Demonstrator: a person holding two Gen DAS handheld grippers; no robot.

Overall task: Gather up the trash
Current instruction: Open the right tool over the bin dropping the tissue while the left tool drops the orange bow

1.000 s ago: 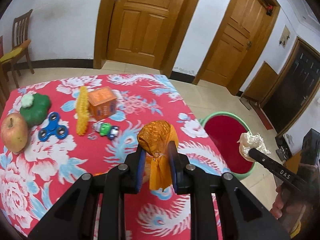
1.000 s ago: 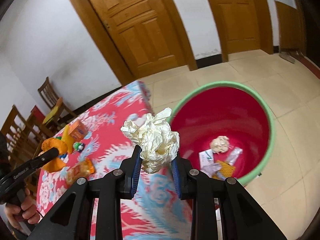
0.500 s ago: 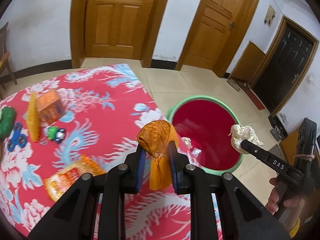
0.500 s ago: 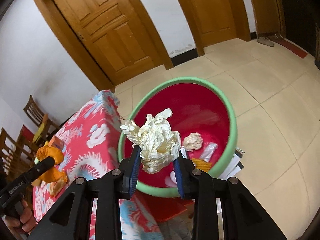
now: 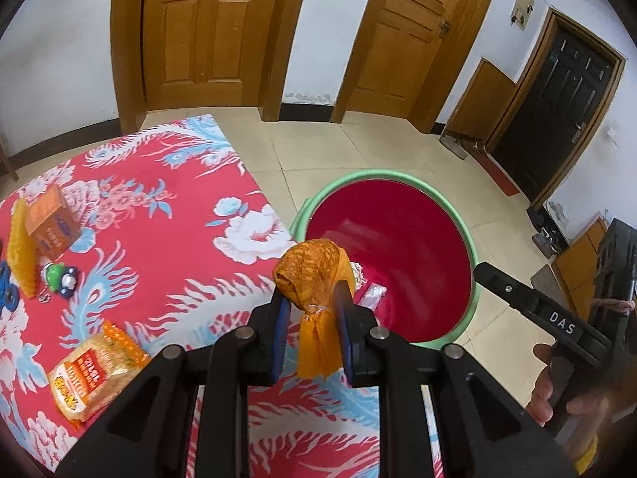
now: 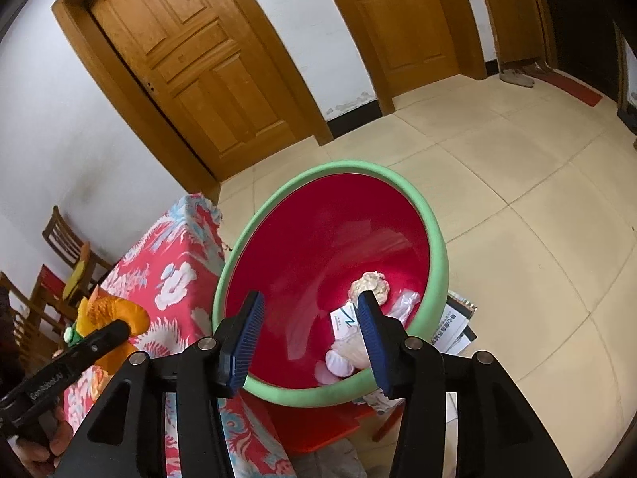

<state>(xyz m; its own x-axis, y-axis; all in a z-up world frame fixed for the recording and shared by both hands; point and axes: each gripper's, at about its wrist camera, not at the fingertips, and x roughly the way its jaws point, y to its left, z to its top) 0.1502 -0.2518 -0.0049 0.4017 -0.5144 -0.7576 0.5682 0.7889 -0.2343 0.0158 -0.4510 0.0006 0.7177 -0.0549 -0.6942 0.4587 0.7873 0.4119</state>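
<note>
Where bin (image 6: 432,239) shows, paper (image 6: 370,286) inside.

Parted right claw (image 6: 308,336) above basin (image 6: 438,239)

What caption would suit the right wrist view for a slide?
Right gripper, jaws just opened and empty, above the red basin of trash.

glossy red plastic basin (image 6: 318,239) with a matt green rim; inside it crumpled paper (image 6: 370,287). beside the basin, printed cloth (image 5: 159,219) covers the table; varnished wooden doors (image 5: 207,32) behind.
</note>
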